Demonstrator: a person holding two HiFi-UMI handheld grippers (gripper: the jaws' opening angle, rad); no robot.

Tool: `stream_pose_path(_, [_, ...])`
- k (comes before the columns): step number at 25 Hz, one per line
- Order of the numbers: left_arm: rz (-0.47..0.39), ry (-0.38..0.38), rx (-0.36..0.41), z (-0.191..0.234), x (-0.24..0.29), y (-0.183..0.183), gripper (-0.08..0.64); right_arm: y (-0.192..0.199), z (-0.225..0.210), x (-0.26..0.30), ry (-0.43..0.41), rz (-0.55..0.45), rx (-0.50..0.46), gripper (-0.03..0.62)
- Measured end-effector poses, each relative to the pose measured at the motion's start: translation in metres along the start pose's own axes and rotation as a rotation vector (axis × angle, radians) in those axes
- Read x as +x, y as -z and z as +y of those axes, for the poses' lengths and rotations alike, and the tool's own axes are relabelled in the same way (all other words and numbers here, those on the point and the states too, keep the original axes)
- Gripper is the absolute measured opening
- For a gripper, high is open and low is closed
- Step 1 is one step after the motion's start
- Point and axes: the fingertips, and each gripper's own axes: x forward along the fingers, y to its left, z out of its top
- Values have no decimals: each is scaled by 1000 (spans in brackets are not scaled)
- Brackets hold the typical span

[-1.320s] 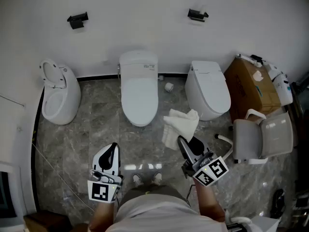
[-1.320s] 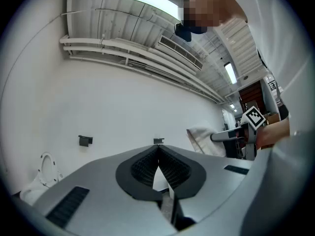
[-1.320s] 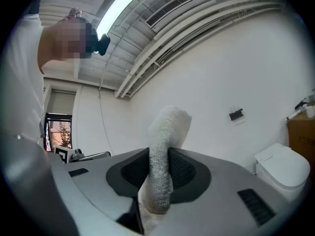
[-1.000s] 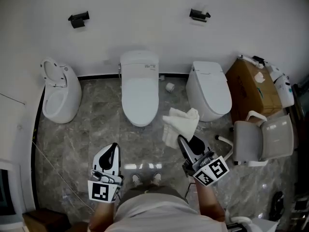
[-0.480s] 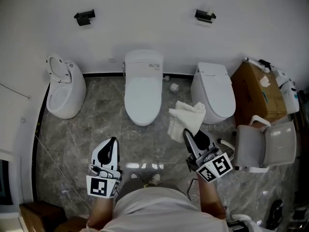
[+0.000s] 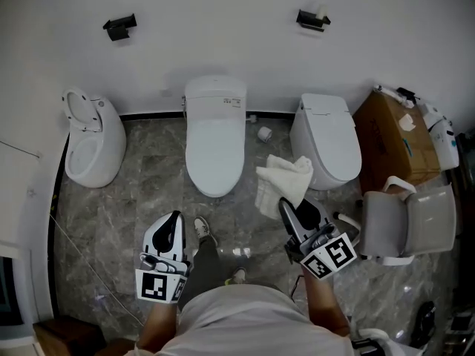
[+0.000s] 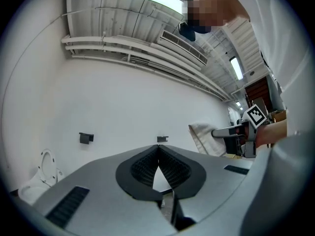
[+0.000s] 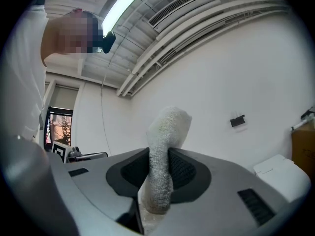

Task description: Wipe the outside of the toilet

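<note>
Three white toilets stand against the back wall in the head view: a middle toilet (image 6: 214, 143) with its lid down, a left toilet (image 6: 92, 147) with its seat up, and a right toilet (image 6: 325, 138). My right gripper (image 6: 288, 208) is shut on a white cloth (image 6: 282, 182) that hangs over the floor between the middle and right toilets. The cloth (image 8: 161, 156) pokes up between the jaws in the right gripper view. My left gripper (image 6: 173, 227) is shut and holds nothing, in front of the middle toilet; its jaws (image 7: 158, 154) point at the wall.
A cardboard box (image 6: 394, 139) and a grey chair (image 6: 404, 219) stand at the right. A paper roll (image 6: 263, 133) lies on the floor between the toilets. Two black holders (image 6: 119, 27) hang on the wall. The person's shoe (image 6: 202, 230) is stepped forward on the marble floor.
The person has stepped forward with one leg toward the middle toilet. Both grippers have kept their pose, the right still holding the cloth.
</note>
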Motion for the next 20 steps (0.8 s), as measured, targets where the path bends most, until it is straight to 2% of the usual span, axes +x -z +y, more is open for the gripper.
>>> stream_pose_path(5, [15, 35, -42, 47, 66, 31, 18, 20, -35, 63, 42, 59, 10, 117])
stream_pose_path(10, [20, 12, -78, 121, 136, 57, 18, 36, -72, 159, 35, 132, 24, 117])
stream_pose_path(15, [32, 10, -130, 205, 203, 65, 18, 29, -97, 279, 28, 148, 38, 117])
stream_pose_path(20, [42, 21, -162, 263, 245, 73, 17, 27, -110, 355, 56, 151, 51, 117])
